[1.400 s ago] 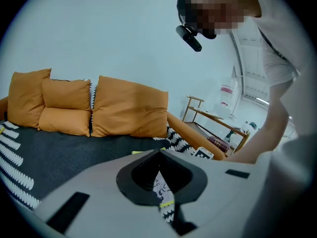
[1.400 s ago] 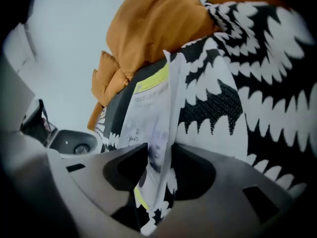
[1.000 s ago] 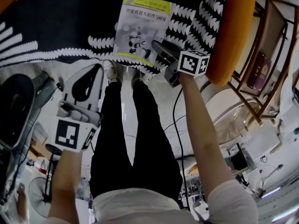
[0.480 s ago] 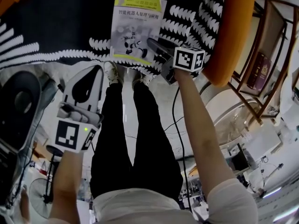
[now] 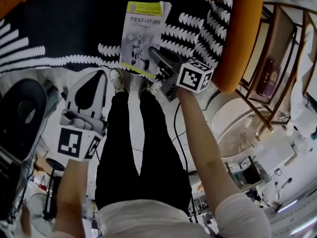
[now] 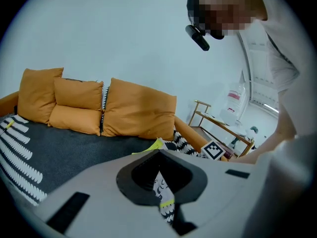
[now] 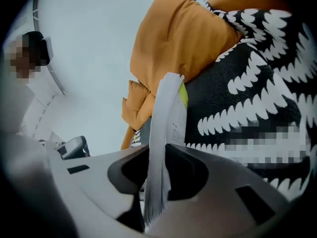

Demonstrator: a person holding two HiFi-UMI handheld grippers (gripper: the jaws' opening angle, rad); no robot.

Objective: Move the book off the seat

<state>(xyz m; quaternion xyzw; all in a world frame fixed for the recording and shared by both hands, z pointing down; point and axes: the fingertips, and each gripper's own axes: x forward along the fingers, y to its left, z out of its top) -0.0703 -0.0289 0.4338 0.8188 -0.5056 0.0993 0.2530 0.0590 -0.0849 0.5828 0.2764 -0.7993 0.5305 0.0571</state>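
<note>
A book [image 5: 141, 33] with a white and yellow-green cover lies at the front of the sofa seat [image 5: 59, 29], which is dark with white leaf patterns. My right gripper [image 5: 153, 53] has the book's near right corner between its jaws, which are closing onto it. In the right gripper view the book [image 7: 166, 133] stands edge-on between the pads of the right gripper [image 7: 156, 182], its pages fanning slightly. My left gripper [image 5: 101, 73] hangs in front of the seat edge, left of the book, shut on nothing. From the left gripper [image 6: 161, 182] a yellow book corner [image 6: 153, 145] shows.
Orange cushions [image 6: 138, 110] line the sofa's back, and an orange armrest [image 5: 240, 33] rises right of the book. A wooden side table [image 5: 277, 48] holding a dark red book [image 5: 265, 78] stands beyond it. A round glass table [image 5: 237, 123] is nearby. The person's legs [image 5: 138, 148] stand against the seat.
The right gripper has shifted left and turned, and the book has swung with it, now looking narrower and tilted up on edge. The left gripper has stayed put.
</note>
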